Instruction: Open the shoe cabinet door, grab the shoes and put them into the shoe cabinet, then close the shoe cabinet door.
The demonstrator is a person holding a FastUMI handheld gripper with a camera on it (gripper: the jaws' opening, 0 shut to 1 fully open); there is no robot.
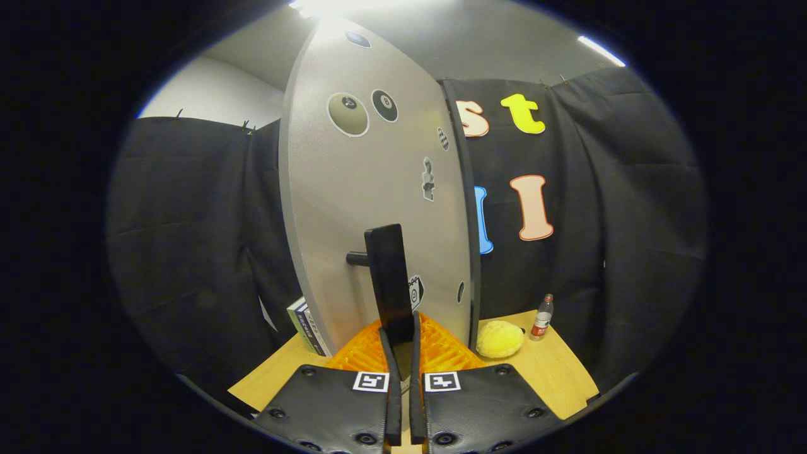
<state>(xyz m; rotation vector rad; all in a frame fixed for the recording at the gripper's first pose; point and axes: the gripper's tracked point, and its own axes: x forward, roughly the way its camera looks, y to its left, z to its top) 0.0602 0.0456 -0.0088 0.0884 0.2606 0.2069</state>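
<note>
Hand-held gripper [401, 337] pinching the lower end of the black door handle [389, 284], fingers nearly together on it. Handle's long axis is vertical, dead ahead on the grey shoe cabinet door [353, 208]. Cabinet stands mid-desk [555, 372]; can't see any shoes.

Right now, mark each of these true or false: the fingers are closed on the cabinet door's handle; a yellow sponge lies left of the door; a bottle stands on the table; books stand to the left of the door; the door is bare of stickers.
1. The gripper is closed on the door's black handle. True: both fingers press its lower end.
2. A yellow sponge lies left of the door. False: it lies to the right.
3. A bottle stands on the table. True.
4. Books stand left of the door. True.
5. The door has no stickers. False: several are on it.
</note>
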